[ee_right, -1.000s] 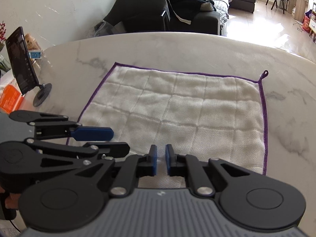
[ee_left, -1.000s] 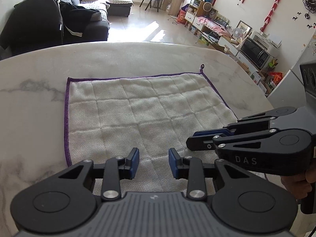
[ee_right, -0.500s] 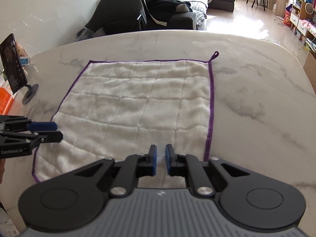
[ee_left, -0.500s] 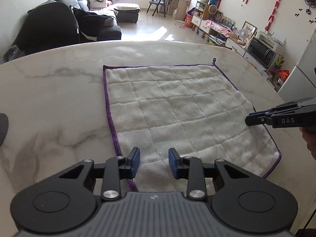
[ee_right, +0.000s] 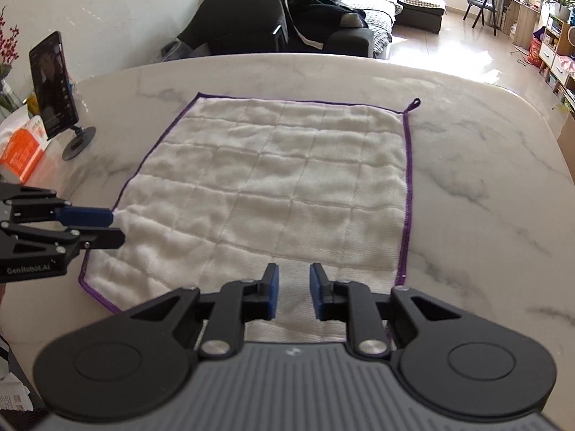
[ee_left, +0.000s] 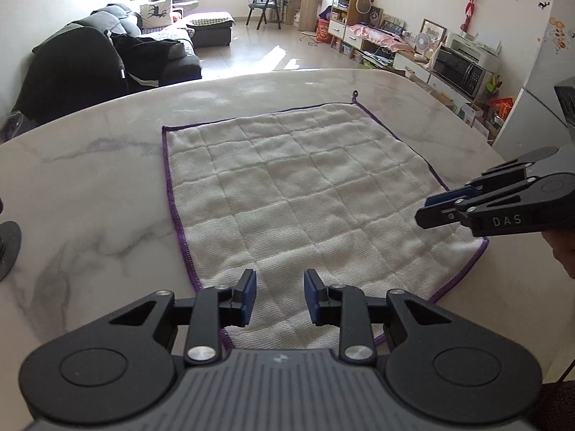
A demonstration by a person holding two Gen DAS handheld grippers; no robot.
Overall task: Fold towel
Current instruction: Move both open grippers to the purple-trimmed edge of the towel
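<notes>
A white towel (ee_left: 305, 194) with a purple hem lies flat and unfolded on a marble table (ee_left: 100, 194). Its hanging loop (ee_right: 415, 102) is at the far right corner. At the table's left side stands a phone (ee_right: 54, 84) on a round stand, and an orange box (ee_right: 21, 154) lies beside it. Behind the table there is a living room with a dark sofa (ee_right: 323, 3), a chair (ee_left: 264, 9) and low shelves along the right wall.

The left gripper (ee_left: 280, 296) points down over the near left corner of the towel. Its jaws are apart, nothing between them. The right gripper (ee_right: 293, 292) hangs over the near right corner. Its jaws have just been opening and are apart, holding nothing.

The marble is bare on both sides of the towel and beyond its far edge.
</notes>
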